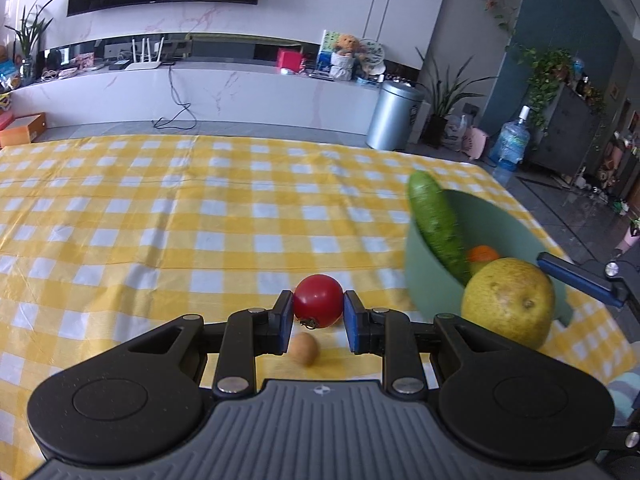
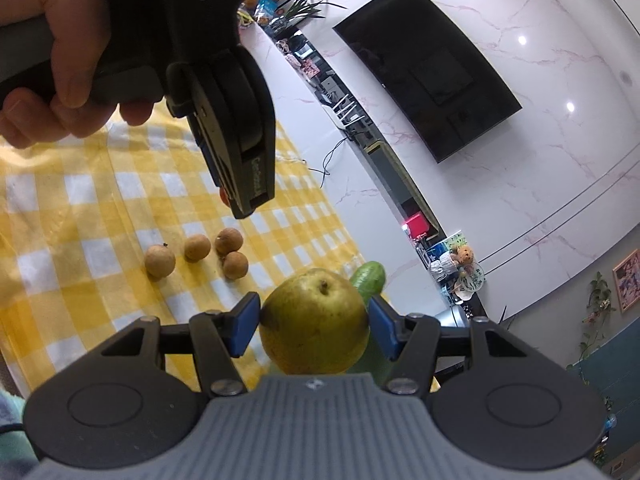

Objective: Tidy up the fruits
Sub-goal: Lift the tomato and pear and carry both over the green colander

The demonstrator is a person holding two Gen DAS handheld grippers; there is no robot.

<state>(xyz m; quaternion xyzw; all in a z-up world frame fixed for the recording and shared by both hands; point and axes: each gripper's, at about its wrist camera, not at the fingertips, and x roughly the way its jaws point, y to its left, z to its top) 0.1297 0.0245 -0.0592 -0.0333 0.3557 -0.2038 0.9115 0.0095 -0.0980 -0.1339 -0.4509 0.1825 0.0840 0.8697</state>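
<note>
Left wrist view looks forward, low and close over the checked tablecloth (image 1: 160, 220), toward the television wall. Right wrist view is tilted steeply sideways, close above the same cloth. Both views share the pear (image 1: 508, 300) and cucumber (image 1: 436, 220).

Open cloth ahead and to the left; fruit and bowl are crowding the right.

The yellow checked tablecloth (image 1: 160, 220) is lying bare across the far and left stretches, giving free passage there. The green bowl (image 1: 424, 280) is standing to the right, with a cucumber (image 1: 436, 224) leaning over its rim and the pear (image 1: 508, 304) in the right gripper (image 2: 314, 326) blocking that side. A small brown fruit (image 1: 304, 348) is sitting just under the left gripper (image 1: 318, 316), which is closing the gap with a tomato (image 1: 318, 306). Four longans (image 2: 196, 248) are clustering near one another, apparently leaving narrow gaps between them.
</note>
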